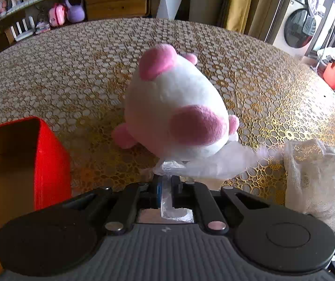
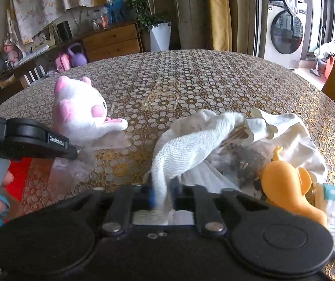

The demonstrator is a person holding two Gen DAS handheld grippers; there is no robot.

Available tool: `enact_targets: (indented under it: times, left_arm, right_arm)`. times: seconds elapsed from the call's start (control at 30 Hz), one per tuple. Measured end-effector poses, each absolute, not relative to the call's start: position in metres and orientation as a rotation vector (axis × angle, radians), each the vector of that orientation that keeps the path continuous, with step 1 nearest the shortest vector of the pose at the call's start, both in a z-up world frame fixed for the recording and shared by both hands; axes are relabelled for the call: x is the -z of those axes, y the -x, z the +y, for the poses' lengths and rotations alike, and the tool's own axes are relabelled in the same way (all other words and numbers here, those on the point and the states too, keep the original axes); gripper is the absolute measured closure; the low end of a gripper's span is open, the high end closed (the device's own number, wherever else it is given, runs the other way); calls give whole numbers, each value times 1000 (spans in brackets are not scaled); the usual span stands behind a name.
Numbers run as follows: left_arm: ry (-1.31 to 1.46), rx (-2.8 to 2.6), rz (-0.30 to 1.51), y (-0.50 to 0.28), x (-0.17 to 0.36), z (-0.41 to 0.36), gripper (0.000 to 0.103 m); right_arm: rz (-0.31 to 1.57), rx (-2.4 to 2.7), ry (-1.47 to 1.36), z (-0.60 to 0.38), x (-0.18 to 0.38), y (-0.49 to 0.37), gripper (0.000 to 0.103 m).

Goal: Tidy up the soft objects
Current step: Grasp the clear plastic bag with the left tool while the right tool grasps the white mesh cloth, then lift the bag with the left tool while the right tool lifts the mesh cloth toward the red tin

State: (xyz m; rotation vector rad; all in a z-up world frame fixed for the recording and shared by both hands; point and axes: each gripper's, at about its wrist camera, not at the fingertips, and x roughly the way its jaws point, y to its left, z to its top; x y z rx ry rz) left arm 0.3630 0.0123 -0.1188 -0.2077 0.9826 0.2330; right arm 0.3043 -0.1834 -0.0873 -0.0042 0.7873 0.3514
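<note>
Now we hold the left gripper [image 1: 166, 187] clamped on clear plastic [image 1: 204, 164] beneath the plush toy [image 1: 176, 103], directly ahead; the red box [image 1: 48, 161] lies to its left. Our right gripper [image 2: 162, 194] pinches the gauze cloth [image 2: 190, 140], which trails away forward-right.

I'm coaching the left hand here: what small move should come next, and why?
Probably carry it left toward the red box: the left hand-held gripper is shut on the clear plastic bag under the plush toy, and the box stands open beside it.
</note>
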Motion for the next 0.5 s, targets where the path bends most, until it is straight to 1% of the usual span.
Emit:
enact_targets:
  times: [0.07,0.17,0.5]
  left_arm:
    - [206,-224,966,-359,114,14,97]
    - [235,-207,951,-351,103,13,97]
    - [299,-144,883,-318,59,12,97]
  right_arm:
    - [762,-348,21,-181,84,-301,98]
    - [715,-353,44,-182,74,-293,100]
    - [603,-404,12,-193,26,-267,100]
